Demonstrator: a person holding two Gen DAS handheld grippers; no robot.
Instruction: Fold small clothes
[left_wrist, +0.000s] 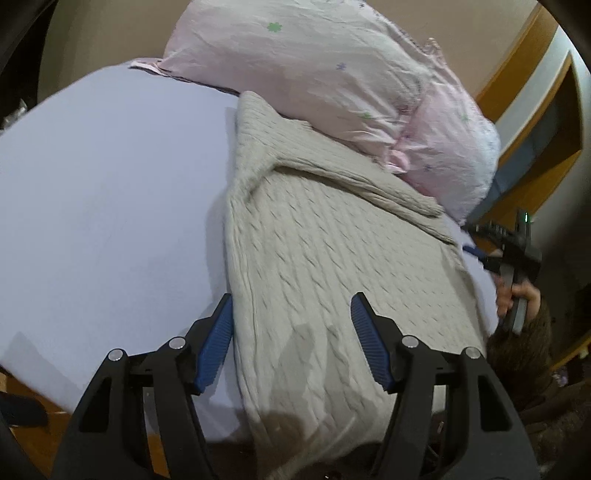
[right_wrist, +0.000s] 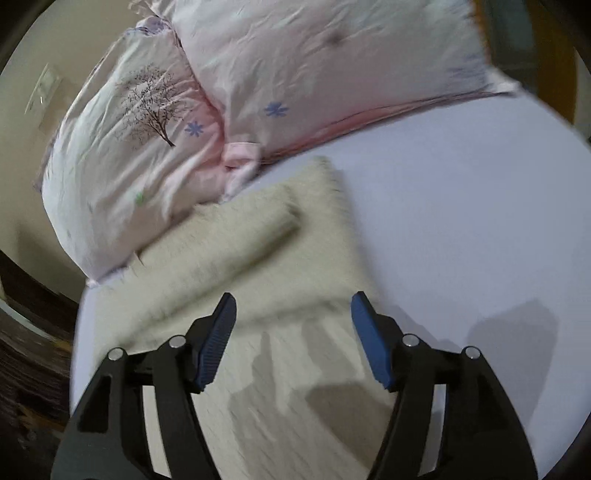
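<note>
Your left tongs (left_wrist: 291, 314) and right tongs (right_wrist: 293, 314) both gape wide and hold nothing, hovering over the near end of the beige cable-knit sweater (left_wrist: 325, 266). It lies on the lavender bed sheet (left_wrist: 110, 192), a sleeve folded across at 12 o'clock. Its far edge is tucked under the pink pillow (left_wrist: 314, 74) at 1 o'clock; lifting could drag that pillow or undo the sleeve.

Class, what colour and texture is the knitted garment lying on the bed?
Light grey-beige cable knit sweater, clearest in the left wrist view.
</note>
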